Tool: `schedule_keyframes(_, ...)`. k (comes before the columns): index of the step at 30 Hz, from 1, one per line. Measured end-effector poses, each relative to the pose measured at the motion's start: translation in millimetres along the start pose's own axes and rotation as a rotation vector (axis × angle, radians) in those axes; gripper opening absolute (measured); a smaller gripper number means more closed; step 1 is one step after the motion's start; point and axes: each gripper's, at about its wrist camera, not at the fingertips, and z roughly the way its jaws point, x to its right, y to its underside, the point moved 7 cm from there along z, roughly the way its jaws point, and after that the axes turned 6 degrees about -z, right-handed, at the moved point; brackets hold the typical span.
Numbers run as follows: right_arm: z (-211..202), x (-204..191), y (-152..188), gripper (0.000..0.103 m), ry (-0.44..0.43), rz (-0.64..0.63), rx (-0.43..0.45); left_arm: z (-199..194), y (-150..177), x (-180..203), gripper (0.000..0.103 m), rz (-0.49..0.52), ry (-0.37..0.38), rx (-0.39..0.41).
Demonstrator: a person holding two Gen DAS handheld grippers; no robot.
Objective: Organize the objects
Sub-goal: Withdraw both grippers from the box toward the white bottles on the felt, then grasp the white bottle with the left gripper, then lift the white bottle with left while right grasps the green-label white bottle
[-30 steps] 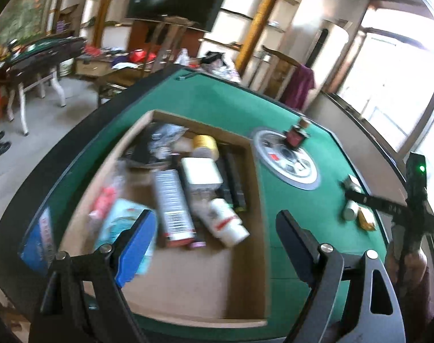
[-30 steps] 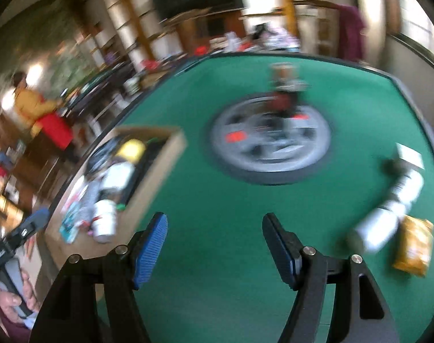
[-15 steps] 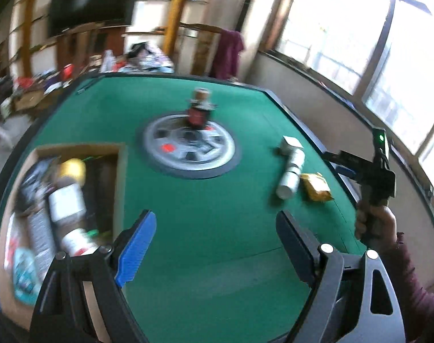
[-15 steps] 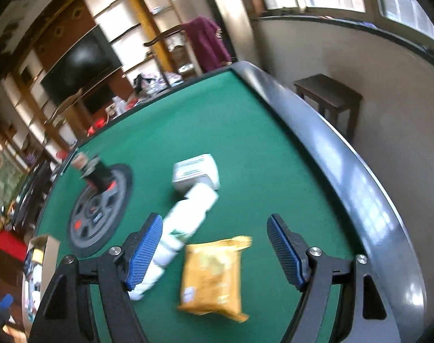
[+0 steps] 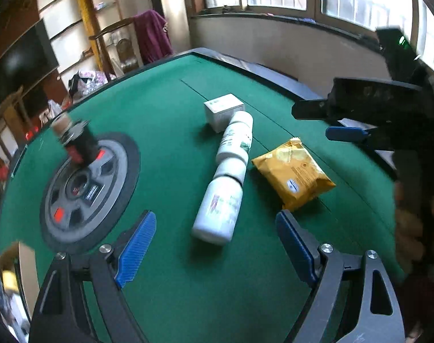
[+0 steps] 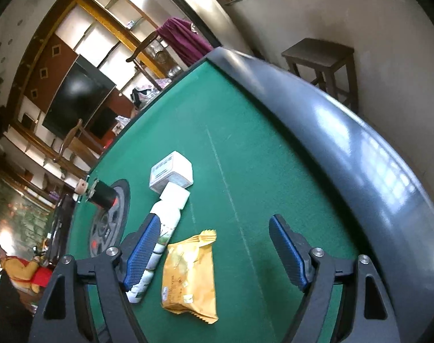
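- Hovering over the green tabletop (image 5: 165, 108), the left hand-held gripper (image 5: 215, 245) stands wide open with nothing between its blue pads; the nearer white bottle (image 5: 218, 208) lies just beyond its fingertips.
- Left of that sits a round grey inset (image 5: 82, 191) in the felt, with a small dark jar (image 5: 79, 140) standing on it; the jar is blurred, so its label cannot be read.
- In the middle, two white bottles lie on their sides end to end, the nearer one's cap against the farther bottle (image 5: 237, 137), which touches a small white box (image 5: 223, 111) at the far end.
- The bottles look like rigid, smooth plastic, probably light; lying down they may roll, so a hold across the body, square to its length, seems safest.
- The box looks like stiff card with flat faces, easy to pinch across two opposite sides.
- Just right of the bottles lies a yellow packet (image 6: 191, 268): soft, crinkly film, likely slippery and crushable, best taken gently across its narrow width.
- The right hand-held gripper (image 6: 214, 254) has just been opening its jaws; they straddle the packet from above and hold nothing.
- The tabletop is felt with a padded dark rail (image 6: 345, 131).
- Beyond are shelves, a dark screen, a stool by the wall and bright windows.
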Motion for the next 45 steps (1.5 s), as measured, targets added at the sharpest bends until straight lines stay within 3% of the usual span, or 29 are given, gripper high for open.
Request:
schedule_keyframes(5,3,-5,2,0.083,-0.028,-0.003,-0.009,28,-4,-2,0.084,-0.017,0.019,-0.034)
schedule_keyframes(8,5,-7,3,0.084,-0.036,-0.002,-0.017,39,-4,-3,0.064,-0.035,0.043,-0.057)
schedule_keyframes(10,7,-7,4,0.084,-0.037,0.0,-0.022,46,-1,-4,0.04,-0.039,0.053,-0.081)
schedule_keyframes(12,8,-7,6,0.084,-0.034,0.0,-0.026,48,0,-2,0.033,-0.045,0.072,-0.078)
schedule_keyframes(19,14,-7,9,0.084,-0.018,-0.014,-0.042,40,3,-11,0.033,-0.092,0.07,-0.052)
schedule_keyframes(27,21,-7,14,0.084,0.016,-0.04,-0.055,-13,6,-39,0.033,-0.217,0.102,0.014)
schedule_keyframes(31,21,-3,14,0.084,0.044,-0.052,-0.049,-51,25,-49,0.033,-0.264,0.123,0.049)
schedule_keyframes(36,20,-3,16,0.084,0.066,-0.077,-0.044,-87,43,-68,0.033,-0.304,0.097,0.098)
schedule_keyframes(45,23,-12,23,0.085,0.157,-0.193,-0.031,-130,79,-101,0.034,-0.396,0.098,0.148)
